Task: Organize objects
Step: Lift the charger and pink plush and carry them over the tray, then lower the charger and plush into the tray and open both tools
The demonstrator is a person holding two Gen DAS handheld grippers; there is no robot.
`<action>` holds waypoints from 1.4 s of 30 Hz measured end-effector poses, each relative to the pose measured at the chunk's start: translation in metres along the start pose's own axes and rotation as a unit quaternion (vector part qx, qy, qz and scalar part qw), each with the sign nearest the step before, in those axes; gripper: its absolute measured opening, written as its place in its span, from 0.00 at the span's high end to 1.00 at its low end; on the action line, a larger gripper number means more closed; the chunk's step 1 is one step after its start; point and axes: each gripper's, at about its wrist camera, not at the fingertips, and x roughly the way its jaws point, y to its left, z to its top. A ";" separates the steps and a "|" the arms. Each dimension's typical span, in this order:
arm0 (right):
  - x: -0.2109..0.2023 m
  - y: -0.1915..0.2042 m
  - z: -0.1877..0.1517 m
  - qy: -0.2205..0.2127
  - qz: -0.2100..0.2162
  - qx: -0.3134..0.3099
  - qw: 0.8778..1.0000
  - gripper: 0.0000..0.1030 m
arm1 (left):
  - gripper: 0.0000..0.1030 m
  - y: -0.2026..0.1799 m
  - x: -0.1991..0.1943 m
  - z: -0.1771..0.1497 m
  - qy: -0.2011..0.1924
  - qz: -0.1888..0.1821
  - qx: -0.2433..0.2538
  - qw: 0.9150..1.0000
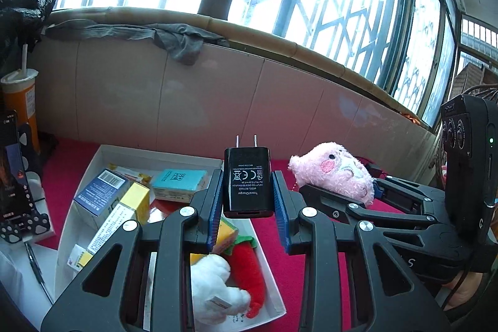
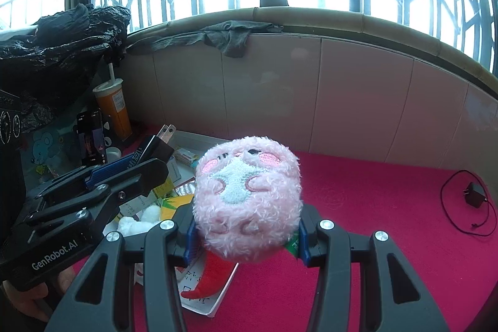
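My left gripper (image 1: 248, 198) is shut on a black travel charger (image 1: 247, 181), prongs pointing up, held above the near end of a white tray (image 1: 93, 167). The same charger (image 2: 157, 147) shows in the right wrist view, clamped in the left gripper (image 2: 137, 161). My right gripper (image 2: 246, 234) is shut on a pink plush pig (image 2: 249, 201), which fills the space between its blue pads. In the left wrist view the pig (image 1: 336, 171) sits in the right gripper (image 1: 351, 192) just right of the tray. A red plush chili (image 1: 249, 273) and a white plush (image 1: 211, 285) lie in the tray.
The tray also holds several small boxes (image 1: 112, 201) and a teal box (image 1: 180, 181). An orange cup with a straw (image 2: 113, 108), a phone on a stand (image 2: 91, 139) and a black bag (image 2: 62, 52) stand at the left. A second black charger with its cord (image 2: 474, 195) lies on the red cloth at right.
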 end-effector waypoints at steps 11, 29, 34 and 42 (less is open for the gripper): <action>0.034 0.024 0.014 0.009 0.016 -0.012 1.000 0.53 | 0.71 0.038 0.011 0.021 0.019 0.037 -0.003 0.999; 0.098 0.044 0.018 0.048 0.034 -0.009 0.998 0.53 | 0.71 0.087 0.063 0.022 0.074 0.112 -0.019 0.991; 0.120 0.045 0.017 0.064 0.030 -0.005 0.997 0.53 | 0.71 0.095 0.071 0.022 0.083 0.137 -0.018 0.987; 0.145 0.059 0.009 0.077 0.034 -0.029 0.996 0.48 | 0.59 0.103 0.072 0.023 0.080 0.142 -0.037 0.986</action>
